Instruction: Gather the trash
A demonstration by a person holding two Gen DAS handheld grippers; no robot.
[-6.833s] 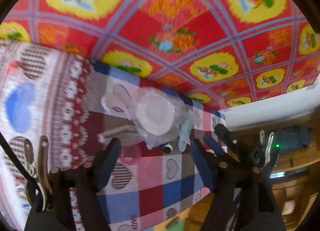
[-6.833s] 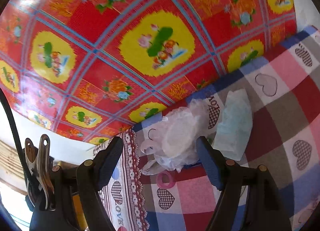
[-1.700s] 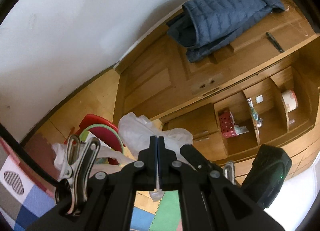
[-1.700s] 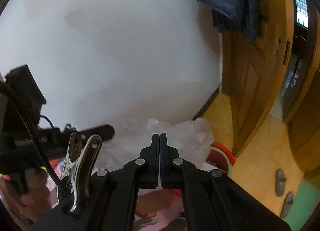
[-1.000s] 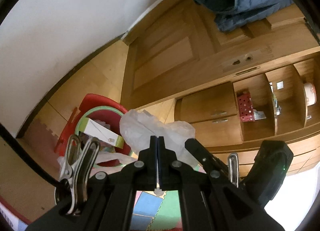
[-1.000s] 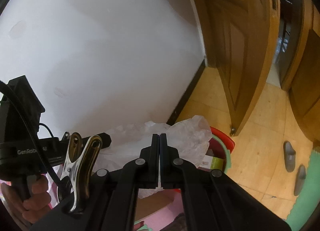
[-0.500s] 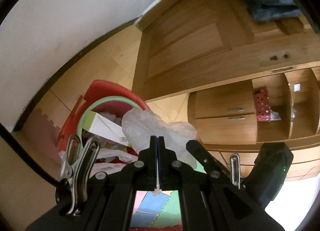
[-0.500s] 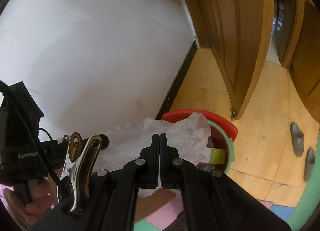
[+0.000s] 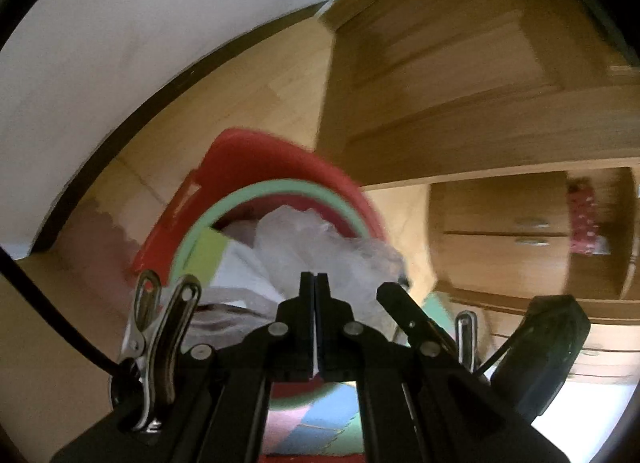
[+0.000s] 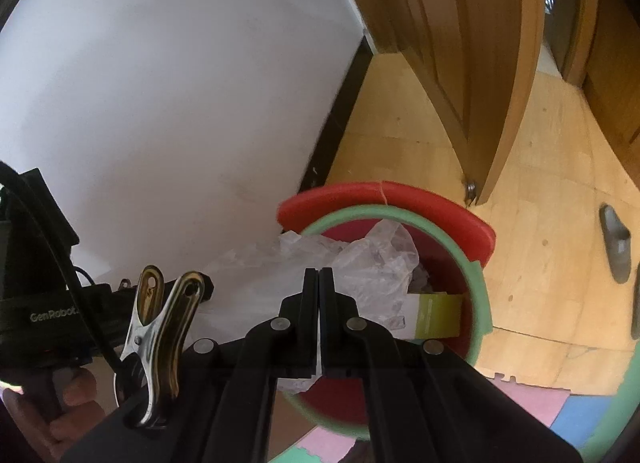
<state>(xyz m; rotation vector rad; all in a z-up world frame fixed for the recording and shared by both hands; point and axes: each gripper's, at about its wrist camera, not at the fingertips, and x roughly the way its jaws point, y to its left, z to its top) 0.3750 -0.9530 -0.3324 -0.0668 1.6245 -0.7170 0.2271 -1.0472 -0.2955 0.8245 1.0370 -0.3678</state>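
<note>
bin [image 10: 472,223]: on floor [image 10: 532,167], near wall [image 10: 160,83] | plastic bag [image 10: 360,263]: over bin's near-left rim | box [image 10: 434,315]: inside bin | door [image 10: 480,63]: far right | slippers [image 10: 616,243]: right of bin

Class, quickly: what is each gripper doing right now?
Left gripper: shut on the crumpled clear plastic bag.
Right gripper: shut on the same bag, above the red bin.

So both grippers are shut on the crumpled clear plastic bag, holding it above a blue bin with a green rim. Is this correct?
Not quite: the bin is red, not blue, as the right wrist view shows. The rest holds: the left gripper and right gripper are both shut on the crumpled clear plastic bag, above the bin with its green rim.
</note>
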